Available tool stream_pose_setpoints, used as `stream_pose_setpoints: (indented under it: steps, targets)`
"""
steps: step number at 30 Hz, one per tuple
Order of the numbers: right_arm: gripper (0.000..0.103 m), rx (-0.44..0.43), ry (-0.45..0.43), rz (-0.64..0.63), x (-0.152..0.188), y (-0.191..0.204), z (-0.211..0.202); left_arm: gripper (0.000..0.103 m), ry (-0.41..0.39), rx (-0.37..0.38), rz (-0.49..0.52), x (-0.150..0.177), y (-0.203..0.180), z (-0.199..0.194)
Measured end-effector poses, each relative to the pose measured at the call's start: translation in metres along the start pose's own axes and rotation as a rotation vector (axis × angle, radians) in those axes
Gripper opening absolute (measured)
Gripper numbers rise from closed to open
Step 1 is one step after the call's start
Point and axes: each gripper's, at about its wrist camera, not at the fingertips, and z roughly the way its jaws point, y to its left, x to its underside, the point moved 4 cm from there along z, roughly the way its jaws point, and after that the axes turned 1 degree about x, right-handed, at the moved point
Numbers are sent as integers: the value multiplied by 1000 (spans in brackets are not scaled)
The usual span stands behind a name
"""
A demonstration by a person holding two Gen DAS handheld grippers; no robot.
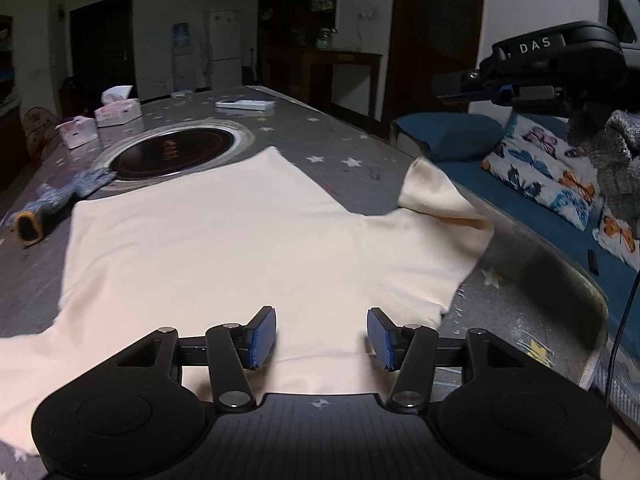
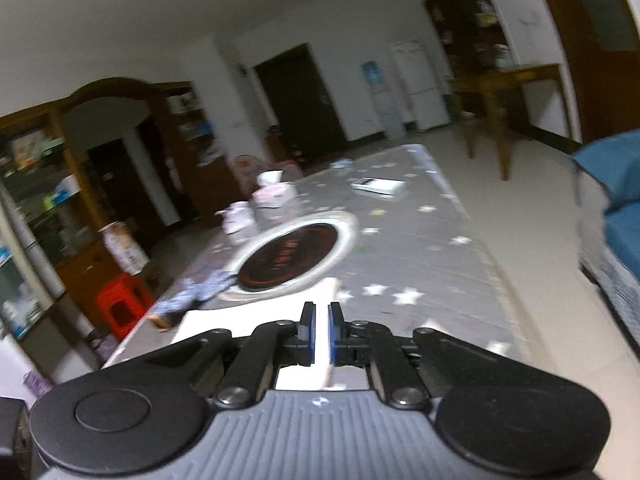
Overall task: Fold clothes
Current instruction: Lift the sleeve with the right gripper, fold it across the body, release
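— Where is the left gripper (image 1: 322, 338)?

— Low in the centre of its own view, angled downward, its blue pads (image 1: 262, 336) standing well apart with nothing pressed between them.

— And the right gripper (image 2: 321, 334)?

— At the bottom centre of its view, fingers drawn almost together. In the left view its black body sits upper right.

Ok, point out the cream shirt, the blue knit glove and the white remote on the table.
cream shirt (image 1: 208, 248), left wrist view, middle of its body.
blue knit glove (image 1: 60, 196), left wrist view, its palm.
white remote (image 1: 245, 104), left wrist view, its top face.
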Motion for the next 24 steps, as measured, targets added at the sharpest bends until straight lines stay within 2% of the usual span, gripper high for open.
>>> stream_pose_setpoints:
  steps: [4, 6, 9, 13, 15, 21, 24]
  targets:
    - [5, 40, 18, -88, 1, 19, 11, 55, -14, -13, -24, 3, 11, -9]
    - [8, 82, 56, -135, 9, 22, 20, 56, -20, -14, -29, 3, 15, -12]
    - [13, 174, 109, -212, 28, 17, 34, 58, -24, -10, -39, 4, 17, -12]
    - [21, 242, 185, -265, 50, 5, 54, 60, -21, -9, -40, 6, 17, -12]
    - [21, 270, 215, -288, 60, -2, 61, 61, -18, -12, -42, 7, 17, -12]
    - [25, 270, 250, -304, 67, -10, 81, 62, -5, -22, -45, 7, 17, -8]
    - [23, 275, 246, -306, 71, -14, 82, 62, 0, -24, -44, 8, 16, -7]
